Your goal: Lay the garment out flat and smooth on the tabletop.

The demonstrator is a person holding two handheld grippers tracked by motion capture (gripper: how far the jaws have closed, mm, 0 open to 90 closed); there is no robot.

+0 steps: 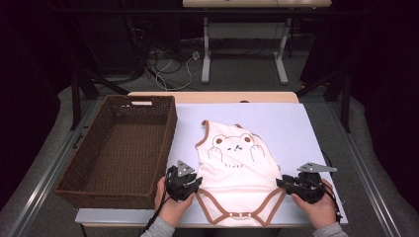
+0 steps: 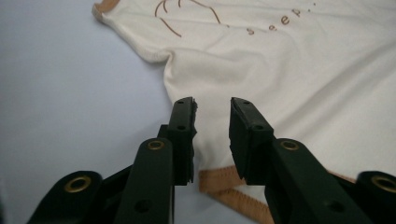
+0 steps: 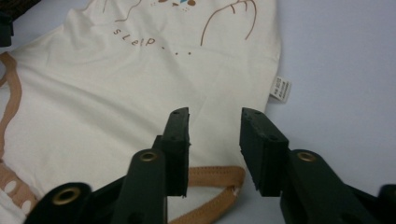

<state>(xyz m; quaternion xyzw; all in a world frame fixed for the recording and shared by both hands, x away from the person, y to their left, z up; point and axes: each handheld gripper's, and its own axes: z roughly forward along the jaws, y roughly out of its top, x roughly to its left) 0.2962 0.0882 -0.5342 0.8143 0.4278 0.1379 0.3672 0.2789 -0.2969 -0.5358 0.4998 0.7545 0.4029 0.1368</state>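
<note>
Cream baby bodysuit point(image 1: 236, 170) flat on worktop point(image 1: 291, 128), left tongs point(image 1: 190, 187) and right tongs point(image 1: 285, 185) parted, empty, flanking its near corners for folding.

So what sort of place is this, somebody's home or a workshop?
Most likely a lab or recording studio, not a home. Dark curtains surround the table, loose cables trail over the floor behind it, and a person holds camera-fitted grippers, left gripper and right gripper, beside a baby bodysuit.

A dim, dark-walled room — grey carpet floor point(image 1: 237, 79) strewn with tangled cables point(image 1: 170, 66), a white-legged desk point(image 1: 244, 47) behind, and black stands — surrounds the pale-topped counter point(image 1: 291, 128).
</note>
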